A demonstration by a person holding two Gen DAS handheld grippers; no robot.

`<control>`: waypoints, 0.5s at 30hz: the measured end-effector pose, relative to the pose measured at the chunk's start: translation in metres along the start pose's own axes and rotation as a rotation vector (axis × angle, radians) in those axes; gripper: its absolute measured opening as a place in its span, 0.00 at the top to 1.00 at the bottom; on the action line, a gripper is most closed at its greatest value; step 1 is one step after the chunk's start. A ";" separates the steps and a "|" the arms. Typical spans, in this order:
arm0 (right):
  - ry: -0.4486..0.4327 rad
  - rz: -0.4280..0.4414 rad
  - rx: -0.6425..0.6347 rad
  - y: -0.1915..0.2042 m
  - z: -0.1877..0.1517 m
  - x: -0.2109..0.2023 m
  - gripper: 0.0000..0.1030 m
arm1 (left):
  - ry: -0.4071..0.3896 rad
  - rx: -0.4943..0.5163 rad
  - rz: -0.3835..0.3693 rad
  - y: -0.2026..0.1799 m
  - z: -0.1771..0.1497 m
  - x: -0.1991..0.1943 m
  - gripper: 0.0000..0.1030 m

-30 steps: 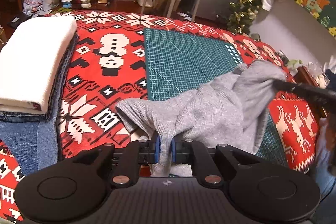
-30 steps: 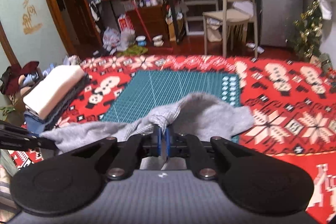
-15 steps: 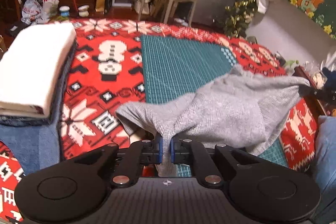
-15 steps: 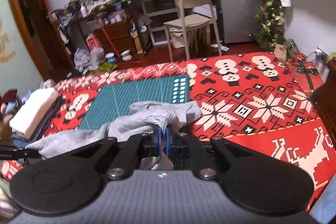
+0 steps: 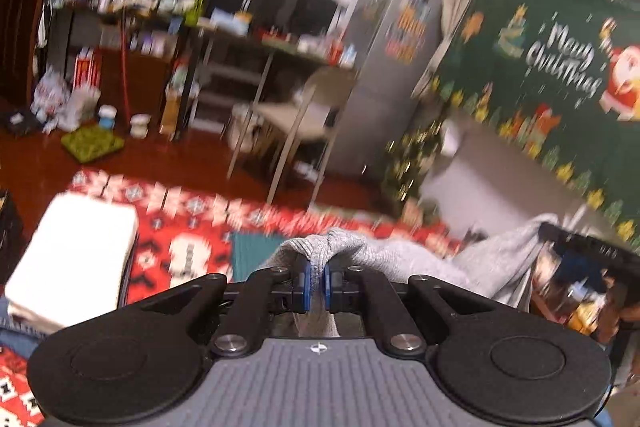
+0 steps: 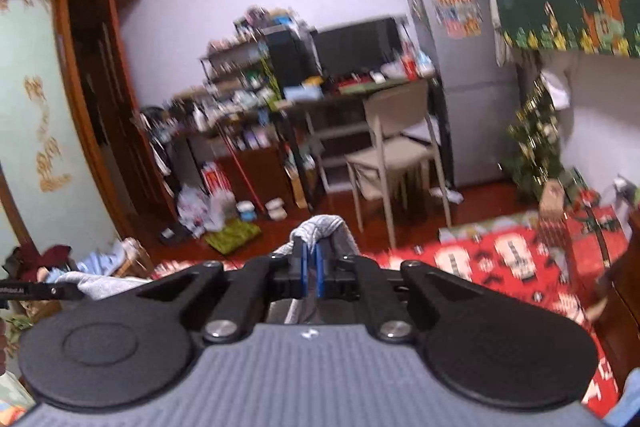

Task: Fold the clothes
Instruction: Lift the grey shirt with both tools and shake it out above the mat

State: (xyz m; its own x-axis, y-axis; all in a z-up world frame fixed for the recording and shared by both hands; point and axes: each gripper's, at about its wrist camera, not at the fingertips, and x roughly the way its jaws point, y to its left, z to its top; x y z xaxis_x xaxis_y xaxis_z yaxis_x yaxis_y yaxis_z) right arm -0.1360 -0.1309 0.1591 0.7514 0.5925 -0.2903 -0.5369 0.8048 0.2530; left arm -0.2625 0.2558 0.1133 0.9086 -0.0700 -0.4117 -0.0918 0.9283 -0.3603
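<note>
Cluttered home room: fridge, chair, Christmas banner, patterned bedspread.

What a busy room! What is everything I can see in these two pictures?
Grey garment: one, grey, stretched between the two tools, a bunch of it pinched in each.
Folded stack: one, white on top with denim beneath, at the left on the red cloth.
Patterned cloth: one, red with white snowmen and snowflakes, covering the work surface.
Cutting mat: one, teal, on the red cloth.
Chair: one, beige, on the wooden floor.
Fridge: one, grey, by the far wall.
Christmas banner: one, dark green, right wall.
Small Christmas tree: one, green, right of the fridge.
Left gripper: black, blue fingers shut on fabric.
Right gripper: the same.
</note>
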 end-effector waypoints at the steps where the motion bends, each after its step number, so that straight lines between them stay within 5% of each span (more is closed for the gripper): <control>1: -0.003 0.009 0.001 0.003 0.004 -0.005 0.96 | -0.016 -0.003 -0.011 -0.002 0.004 -0.005 0.95; 9: 0.018 0.035 -0.003 0.023 0.015 -0.018 0.95 | -0.020 -0.025 -0.001 -0.003 0.007 -0.004 0.95; 15: -0.055 0.040 -0.023 0.033 0.030 -0.037 0.96 | -0.060 -0.066 -0.021 0.000 0.026 -0.017 0.95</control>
State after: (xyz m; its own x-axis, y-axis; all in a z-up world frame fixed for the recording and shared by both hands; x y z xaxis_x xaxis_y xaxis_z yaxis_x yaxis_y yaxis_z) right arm -0.1703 -0.1271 0.2059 0.7489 0.6217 -0.2295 -0.5748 0.7817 0.2421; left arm -0.2675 0.2669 0.1421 0.9333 -0.0654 -0.3531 -0.0973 0.9005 -0.4239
